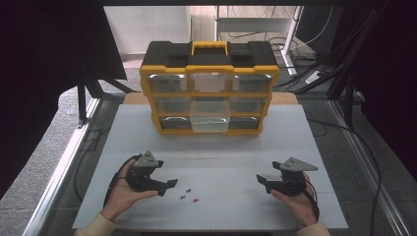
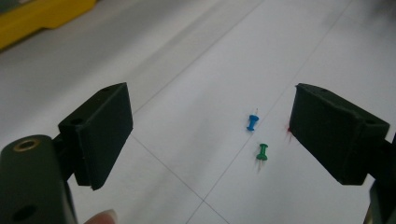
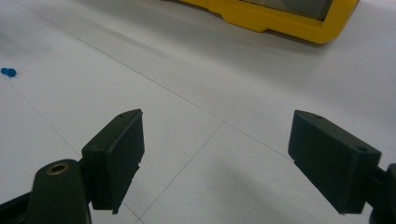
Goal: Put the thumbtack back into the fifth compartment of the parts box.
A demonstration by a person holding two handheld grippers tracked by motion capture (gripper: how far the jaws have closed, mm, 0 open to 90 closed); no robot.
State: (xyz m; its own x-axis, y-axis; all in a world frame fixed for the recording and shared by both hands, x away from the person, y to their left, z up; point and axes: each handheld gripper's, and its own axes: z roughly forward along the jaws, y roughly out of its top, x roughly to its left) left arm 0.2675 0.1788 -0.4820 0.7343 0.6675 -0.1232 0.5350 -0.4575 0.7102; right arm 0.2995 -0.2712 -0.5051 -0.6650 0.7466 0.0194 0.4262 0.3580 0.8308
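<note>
Left gripper released, jaws wide, empty. Blue pin and green pin just ahead between jaws, red pin beside. Right gripper released, empty. Risk: tiny pins skid, roll when jaws close; drawer ajar far ahead.

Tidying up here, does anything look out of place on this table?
Yes: three loose pushpins, blue, green and red, lie on the table, and the organizer's bottom middle drawer is pulled out.
</note>
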